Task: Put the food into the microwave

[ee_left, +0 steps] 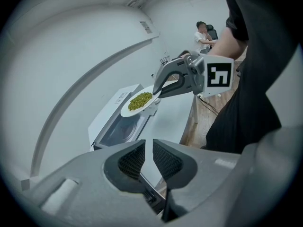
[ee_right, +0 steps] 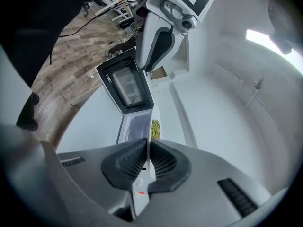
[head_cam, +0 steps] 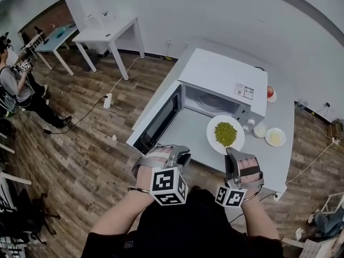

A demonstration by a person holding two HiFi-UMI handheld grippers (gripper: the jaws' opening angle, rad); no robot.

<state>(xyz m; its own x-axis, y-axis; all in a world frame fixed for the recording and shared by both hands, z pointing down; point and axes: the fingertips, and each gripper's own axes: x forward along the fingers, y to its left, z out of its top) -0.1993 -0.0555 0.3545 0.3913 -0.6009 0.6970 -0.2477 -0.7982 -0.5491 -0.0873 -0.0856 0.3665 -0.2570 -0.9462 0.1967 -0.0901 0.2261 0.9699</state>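
A white plate (head_cam: pixel 213 140) of green food (head_cam: pixel 226 133) hangs just in front of the open white microwave (head_cam: pixel 226 71) on the grey counter (head_cam: pixel 279 165). My right gripper (head_cam: pixel 232 153) is shut on the plate's near rim. In the right gripper view the rim (ee_right: pixel 150 124) runs edge-on between the pads, with the food (ee_right: pixel 155 129) beyond it. The door (head_cam: pixel 158 121) swings out to the left, and the cavity (head_cam: pixel 212 102) shows no dish in it. My left gripper (head_cam: pixel 181 156) hovers near the door's edge. Its jaws are drawn together to a thin slit (ee_left: pixel 148 143) with nothing in it.
To the right of the plate on the counter stand a small bowl (head_cam: pixel 276 137), a small cup (head_cam: pixel 260 130) and a red-topped dish (head_cam: pixel 270 93). White tables (head_cam: pixel 105 34) stand at the back left. A person (head_cam: pixel 16 85) stands at the far left. Cables trail over the wooden floor.
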